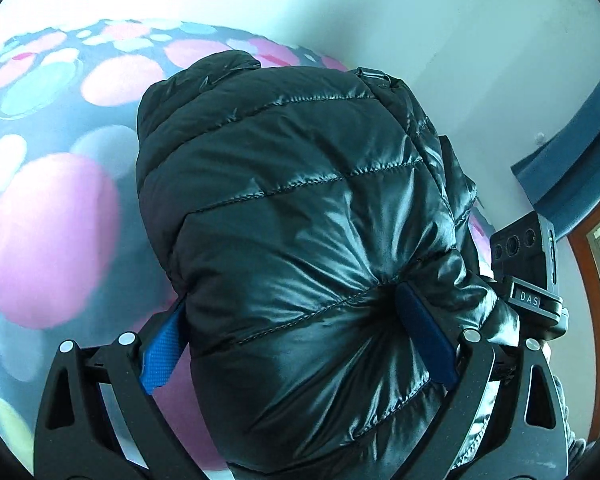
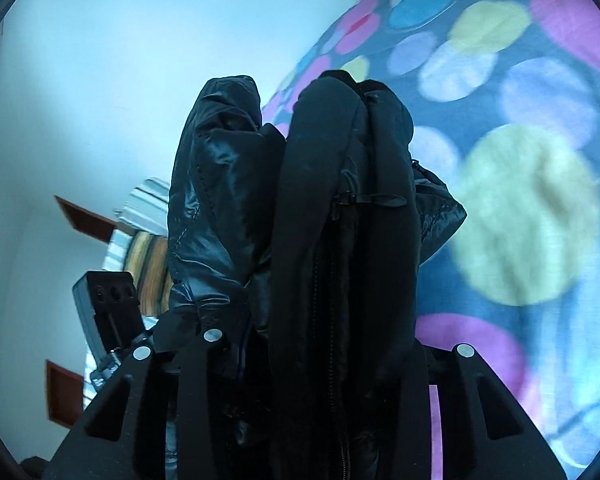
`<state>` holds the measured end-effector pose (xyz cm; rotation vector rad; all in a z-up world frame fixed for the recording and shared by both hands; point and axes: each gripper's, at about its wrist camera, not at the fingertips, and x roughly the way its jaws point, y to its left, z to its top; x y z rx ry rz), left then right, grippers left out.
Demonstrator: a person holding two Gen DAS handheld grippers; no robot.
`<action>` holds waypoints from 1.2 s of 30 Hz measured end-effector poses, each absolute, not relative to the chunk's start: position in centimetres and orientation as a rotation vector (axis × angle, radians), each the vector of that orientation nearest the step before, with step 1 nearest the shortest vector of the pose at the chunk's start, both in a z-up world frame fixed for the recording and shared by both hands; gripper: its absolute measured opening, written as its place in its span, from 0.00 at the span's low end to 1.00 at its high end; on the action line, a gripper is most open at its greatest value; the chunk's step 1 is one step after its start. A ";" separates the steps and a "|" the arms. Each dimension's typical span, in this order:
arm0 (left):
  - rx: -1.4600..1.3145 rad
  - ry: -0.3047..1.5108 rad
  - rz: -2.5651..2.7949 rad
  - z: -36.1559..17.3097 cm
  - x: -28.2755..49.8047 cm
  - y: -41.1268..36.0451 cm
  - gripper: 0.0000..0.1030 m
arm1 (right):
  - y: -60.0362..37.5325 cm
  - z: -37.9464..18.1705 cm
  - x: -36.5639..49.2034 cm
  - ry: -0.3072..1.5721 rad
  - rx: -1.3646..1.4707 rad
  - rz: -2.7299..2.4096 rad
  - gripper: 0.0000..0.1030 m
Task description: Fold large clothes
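The black puffer jacket (image 1: 300, 208) hangs bunched above the spotted bedspread (image 1: 52, 232), pinched by both the left gripper (image 1: 296, 320) and right gripper (image 2: 300, 344), so folding looks barely begun.

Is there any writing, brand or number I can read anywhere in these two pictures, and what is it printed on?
"DAS": white letters on a small black block under the camera box of the other claw, seen at the right edge of the left wrist view.
Black puffy jacket: no label or logo shows in either view.
Dotted bedcover: pattern only, no text.
Right wrist view: nothing readable.
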<state>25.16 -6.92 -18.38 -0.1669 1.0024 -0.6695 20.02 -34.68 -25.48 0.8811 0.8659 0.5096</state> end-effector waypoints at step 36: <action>-0.203 1.005 -0.519 -19.9 32.0 4.0 0.93 | -24.2 -27.5 30.1 0.949 0.906 0.616 0.38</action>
